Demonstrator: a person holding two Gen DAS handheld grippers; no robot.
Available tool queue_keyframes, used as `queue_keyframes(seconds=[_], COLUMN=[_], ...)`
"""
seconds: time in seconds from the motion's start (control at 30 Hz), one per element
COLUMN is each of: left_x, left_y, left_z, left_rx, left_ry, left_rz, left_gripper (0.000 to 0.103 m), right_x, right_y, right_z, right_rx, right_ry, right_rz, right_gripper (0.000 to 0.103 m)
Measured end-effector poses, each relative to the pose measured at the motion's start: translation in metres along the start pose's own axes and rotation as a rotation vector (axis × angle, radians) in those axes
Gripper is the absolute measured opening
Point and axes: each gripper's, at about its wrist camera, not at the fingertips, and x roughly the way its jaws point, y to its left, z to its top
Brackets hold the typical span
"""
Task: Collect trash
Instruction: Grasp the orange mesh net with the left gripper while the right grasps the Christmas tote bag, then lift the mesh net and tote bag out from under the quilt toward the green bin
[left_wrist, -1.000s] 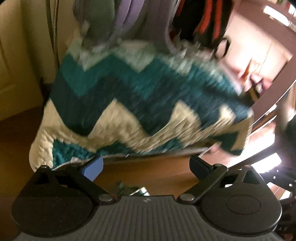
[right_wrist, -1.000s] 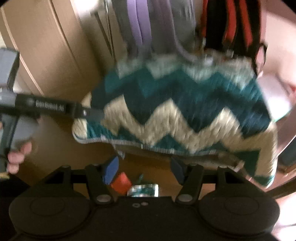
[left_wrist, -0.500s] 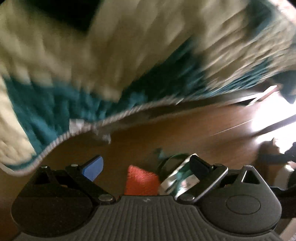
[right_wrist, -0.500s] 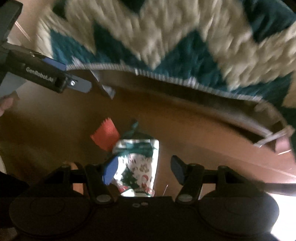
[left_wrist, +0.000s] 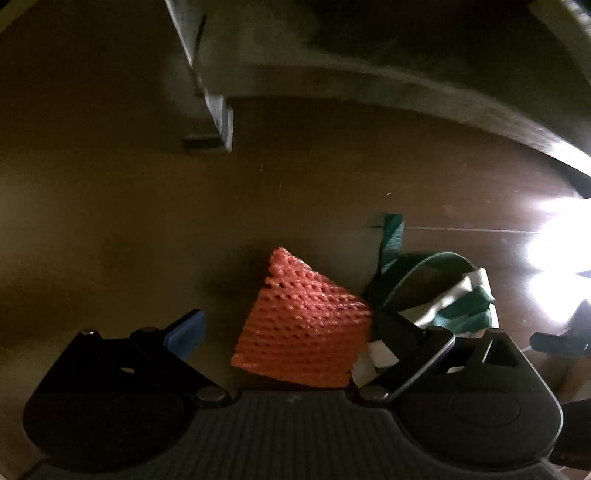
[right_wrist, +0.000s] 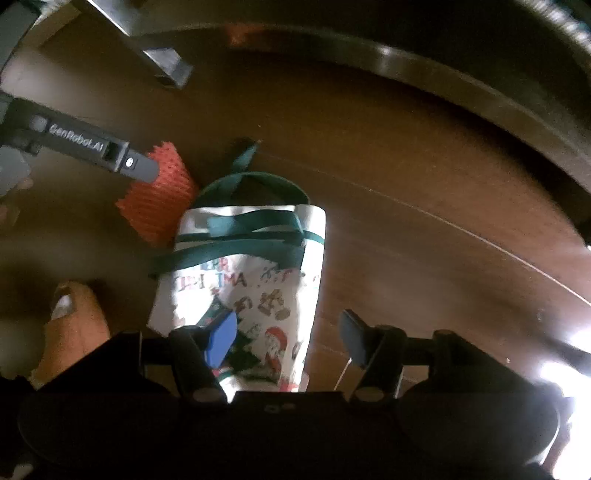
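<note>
Dark wooden floor (left_wrist: 110, 206) beneath a chair frame: 2 hand-held grippers hang wide and empty, left hand-held gripper (left_wrist: 291, 325) astride the orange foam net (left_wrist: 303, 332), right hand-held gripper (right_wrist: 291, 332) over the Christmas bag (right_wrist: 251, 273); apparently the approach, with closing on the net next.

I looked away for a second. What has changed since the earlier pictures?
Both tools dropped from the zigzag blanket to the floor: the left tool now straddles the orange foam net, the right tool hovers over the Christmas bag. Both stay open, holding nothing.
</note>
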Motion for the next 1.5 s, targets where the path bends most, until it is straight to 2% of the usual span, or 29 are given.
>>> queue_keyframes(seconds=[0.27, 0.3, 0.33, 0.4, 0.5, 0.63, 0.67, 0.7, 0.77, 0.87, 1.07, 1.2, 1.5], left_x=[0.024, 0.026, 0.027, 0.031, 0.033, 0.035, 0.035, 0.036, 0.036, 0.030, 0.004, -0.022, -0.116], left_y=[0.004, 0.006, 0.007, 0.007, 0.007, 0.011, 0.012, 0.013, 0.015, 0.012, 0.015, 0.013, -0.016], left_z=[0.001, 0.001, 0.001, 0.000, -0.001, -0.004, -0.004, -0.004, -0.003, -0.005, -0.009, -0.019, -0.028], left_rx=[-0.012, -0.023, -0.029, -0.022, -0.020, -0.042, -0.054, -0.063, -0.070, -0.052, -0.017, 0.037, 0.221], left_ry=[0.022, 0.026, 0.031, 0.042, 0.047, 0.043, 0.045, 0.047, 0.054, 0.044, 0.019, 0.002, -0.098], left_rz=[-0.021, -0.026, -0.031, -0.026, -0.038, -0.062, -0.070, -0.084, -0.123, -0.095, -0.099, -0.101, -0.119], left_gripper=[0.099, 0.096, 0.094, 0.084, 0.073, 0.062, 0.056, 0.044, 0.030, 0.023, 0.020, 0.020, 0.020], right_x=[0.031, 0.033, 0.035, 0.041, 0.043, 0.044, 0.044, 0.043, 0.039, 0.027, -0.006, -0.042, -0.145], right_y=[-0.006, -0.008, -0.010, -0.010, -0.009, -0.009, -0.007, -0.006, -0.004, -0.001, 0.011, 0.024, 0.037], right_z=[0.010, 0.011, 0.012, 0.014, 0.015, 0.016, 0.016, 0.017, 0.015, 0.009, 0.000, -0.008, -0.035], right_rx=[0.031, 0.041, 0.048, 0.059, 0.054, 0.071, 0.072, 0.073, 0.071, 0.073, 0.070, 0.054, 0.006], right_ry=[0.034, 0.040, 0.045, 0.058, 0.065, 0.065, 0.066, 0.066, 0.058, 0.037, -0.012, -0.059, -0.210], right_rz=[0.009, 0.011, 0.011, 0.006, -0.001, 0.003, 0.008, 0.015, 0.019, 0.008, 0.042, 0.051, 0.000], right_gripper=[0.058, 0.052, 0.038, 0.026, 0.023, 0.010, 0.008, 0.007, 0.006, 0.005, 0.004, 0.003, 0.003])
